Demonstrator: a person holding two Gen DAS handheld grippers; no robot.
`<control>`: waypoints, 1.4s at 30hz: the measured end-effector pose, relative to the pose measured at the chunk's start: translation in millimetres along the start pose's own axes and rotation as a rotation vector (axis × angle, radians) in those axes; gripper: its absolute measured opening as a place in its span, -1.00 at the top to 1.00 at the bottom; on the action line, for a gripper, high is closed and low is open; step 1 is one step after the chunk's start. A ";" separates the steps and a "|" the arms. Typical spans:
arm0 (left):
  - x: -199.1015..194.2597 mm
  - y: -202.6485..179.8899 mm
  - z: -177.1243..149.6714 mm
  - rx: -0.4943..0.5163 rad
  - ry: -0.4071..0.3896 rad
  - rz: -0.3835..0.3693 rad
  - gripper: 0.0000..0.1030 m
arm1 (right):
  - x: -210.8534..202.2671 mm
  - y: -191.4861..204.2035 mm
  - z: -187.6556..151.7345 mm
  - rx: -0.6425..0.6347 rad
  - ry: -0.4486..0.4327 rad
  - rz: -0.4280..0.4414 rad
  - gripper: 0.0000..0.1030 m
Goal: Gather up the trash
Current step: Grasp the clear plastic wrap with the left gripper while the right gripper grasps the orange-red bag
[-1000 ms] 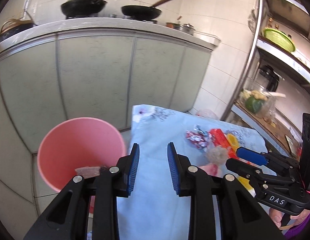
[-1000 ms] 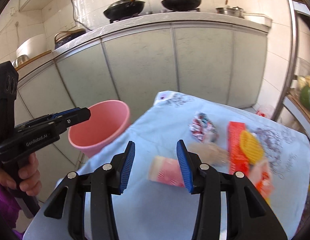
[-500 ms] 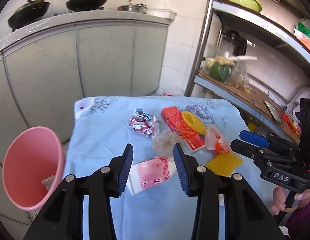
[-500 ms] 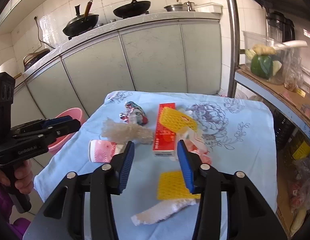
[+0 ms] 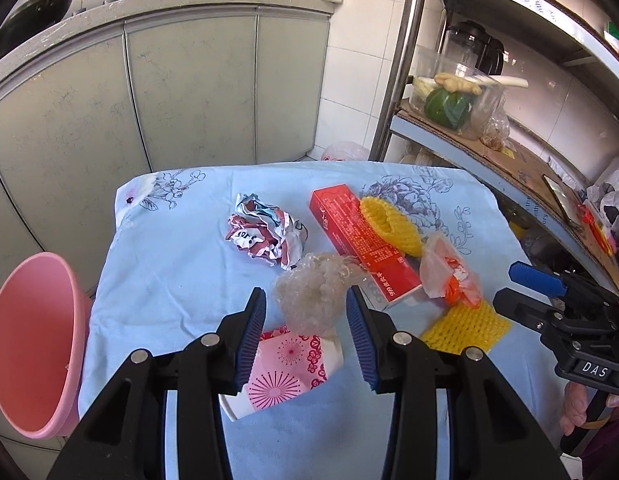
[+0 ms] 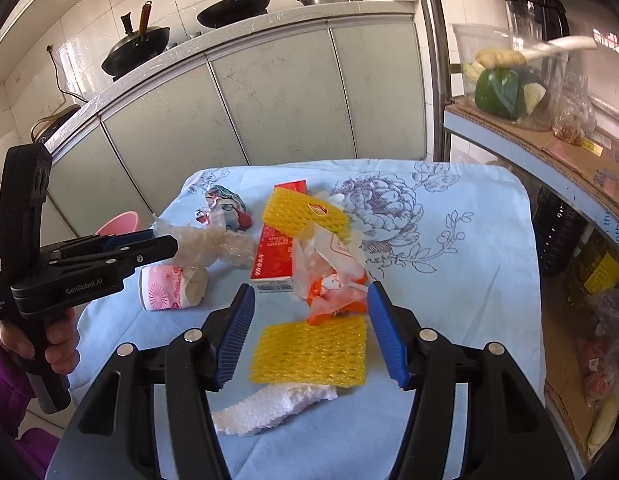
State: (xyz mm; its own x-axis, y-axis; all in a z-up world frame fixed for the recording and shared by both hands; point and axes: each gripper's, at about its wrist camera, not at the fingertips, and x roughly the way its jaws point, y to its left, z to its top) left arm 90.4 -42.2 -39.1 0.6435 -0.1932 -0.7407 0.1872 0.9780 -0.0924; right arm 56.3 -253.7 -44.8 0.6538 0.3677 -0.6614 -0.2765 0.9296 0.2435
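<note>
Reaching for trash: left tool (image 5: 305,312) gapes over the clear plastic wad (image 5: 313,296); right tool (image 6: 309,332), just widened, brackets the yellow foam net (image 6: 309,354). Next, close, then carry toward the pink bin (image 5: 33,360) at nine o'clock.

Bright daylight in both my views, soft shadows only. Glare on the white wall tiles (image 6: 85,60) and the counter edge (image 5: 157,4). Heavy fisheye bend: cabinet doors (image 5: 189,92) and shelf post (image 6: 433,60) curve, corners vignette black. Centre sharp; my yellow foam net (image 6: 309,354) slightly smeared.
</note>
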 end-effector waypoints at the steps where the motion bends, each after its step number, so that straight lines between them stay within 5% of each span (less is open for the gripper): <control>1: 1.2 -0.7 0.4 0.003 -0.002 0.002 0.20 | 2.7 -2.9 -0.3 0.007 0.007 0.000 -0.21; 5: 3.9 -2.2 0.4 0.005 -0.008 0.005 0.31 | 12.2 -11.9 0.7 0.034 0.023 0.012 -0.25; 9: 4.3 -2.5 -1.1 0.002 -0.015 0.000 0.71 | 24.7 -16.3 3.1 0.048 0.047 0.027 -0.26; 19: -20.1 -5.3 1.6 -0.001 -0.066 -0.032 0.77 | 39.4 -15.0 3.6 0.032 0.064 -0.004 -0.25; 23: -32.4 -7.2 1.3 0.004 -0.089 -0.043 0.77 | 44.4 -17.0 3.2 0.031 0.086 -0.029 0.14; 33: -56.3 -8.2 -1.7 0.000 -0.137 -0.050 0.78 | 26.0 -12.7 2.2 0.030 0.033 -0.030 0.33; 35: -60.7 -8.6 -3.4 0.003 -0.148 -0.048 0.78 | 17.9 -11.0 2.1 0.031 0.016 -0.034 0.71; 42: -72.7 -9.2 -10.7 -0.002 -0.171 -0.061 0.78 | 3.7 -12.0 -1.4 0.046 0.015 -0.065 0.76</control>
State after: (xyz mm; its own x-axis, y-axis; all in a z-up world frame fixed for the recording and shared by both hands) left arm 33.9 -36.3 8.5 0.7478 -0.2625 -0.6098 0.2281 0.9642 -0.1353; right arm 61.0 -263.5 -51.2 0.6582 0.3068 -0.6875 -0.2010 0.9516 0.2323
